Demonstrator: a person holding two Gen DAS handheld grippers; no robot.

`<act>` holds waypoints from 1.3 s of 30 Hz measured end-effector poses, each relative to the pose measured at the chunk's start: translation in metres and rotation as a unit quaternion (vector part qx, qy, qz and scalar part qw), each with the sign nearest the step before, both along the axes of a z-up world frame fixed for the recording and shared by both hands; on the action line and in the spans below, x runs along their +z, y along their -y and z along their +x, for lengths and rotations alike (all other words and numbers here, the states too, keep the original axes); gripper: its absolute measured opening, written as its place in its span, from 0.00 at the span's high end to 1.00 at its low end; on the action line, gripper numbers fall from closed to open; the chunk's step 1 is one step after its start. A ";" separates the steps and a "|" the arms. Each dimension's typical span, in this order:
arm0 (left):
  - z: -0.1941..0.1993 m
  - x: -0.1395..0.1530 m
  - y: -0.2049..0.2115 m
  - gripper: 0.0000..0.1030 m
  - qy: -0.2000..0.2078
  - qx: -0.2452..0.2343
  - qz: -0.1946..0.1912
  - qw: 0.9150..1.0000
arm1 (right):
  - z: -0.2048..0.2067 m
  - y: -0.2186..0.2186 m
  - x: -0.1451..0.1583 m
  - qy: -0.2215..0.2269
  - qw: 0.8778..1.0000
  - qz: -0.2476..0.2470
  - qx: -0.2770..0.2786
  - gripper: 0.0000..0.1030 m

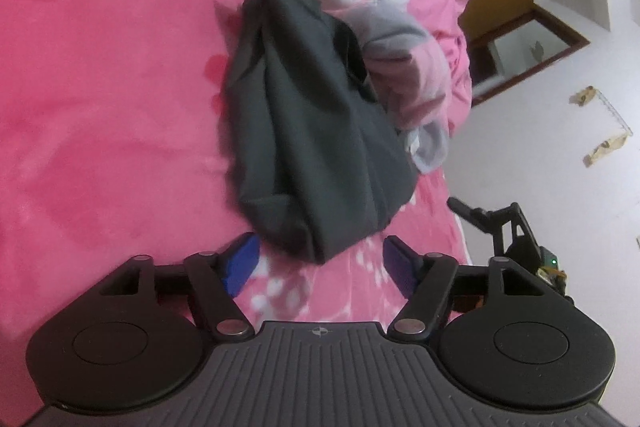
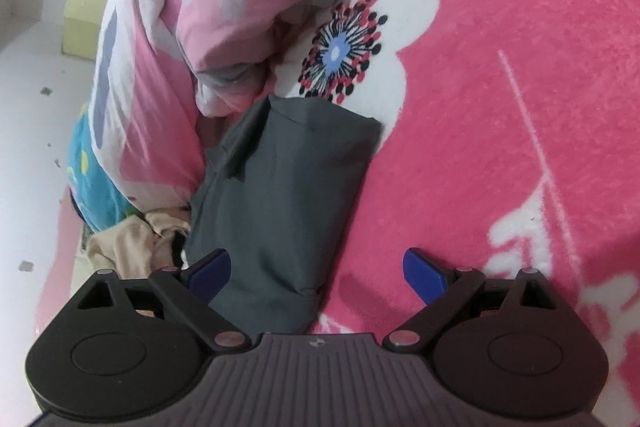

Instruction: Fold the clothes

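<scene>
The dark grey cotton garment (image 2: 280, 195) lies on the pink fleece blanket with a white flower print (image 2: 500, 107), drawn in to a narrow, long bundle with its far end just beside the crumpled pink and grey quilt (image 2: 224, 7). From the left wrist it (image 1: 316, 131) looks bunched and uneven, not a flat, squared packet. The left gripper (image 1: 320, 267) hangs at its near end with its blue pads apart and nothing between them; the right gripper (image 2: 316, 275) stands likewise spread, its left pad over the cloth's near edge. By my reading this fits either a fold half made or a rough fold just let go. Any further fold would call for a pinch on an end and carrying it over.
</scene>
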State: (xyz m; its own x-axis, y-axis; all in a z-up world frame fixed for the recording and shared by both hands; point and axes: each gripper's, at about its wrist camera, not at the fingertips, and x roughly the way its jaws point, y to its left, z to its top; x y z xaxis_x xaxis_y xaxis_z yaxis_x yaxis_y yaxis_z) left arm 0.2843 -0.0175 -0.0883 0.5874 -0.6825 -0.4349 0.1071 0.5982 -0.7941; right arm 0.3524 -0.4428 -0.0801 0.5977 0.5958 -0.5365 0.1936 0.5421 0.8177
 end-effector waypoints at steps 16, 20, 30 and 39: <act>0.031 -0.022 0.016 0.95 -0.009 0.024 -0.032 0.999 | 0.088 -0.019 -0.014 0.016 0.999 -0.024 -0.026 0.53; 0.025 -0.014 0.006 0.98 0.003 0.022 -0.056 0.998 | 0.081 -0.019 -0.024 0.007 0.999 0.005 -0.043 0.87; -0.049 0.028 -0.063 0.98 0.013 -0.062 -0.040 0.997 | -0.062 -0.050 0.006 0.042 0.996 0.025 -0.071 0.90; -0.140 0.018 -0.110 0.92 -0.006 -0.125 0.037 0.991 | -0.234 -0.082 -0.010 0.023 0.996 0.038 -0.079 0.84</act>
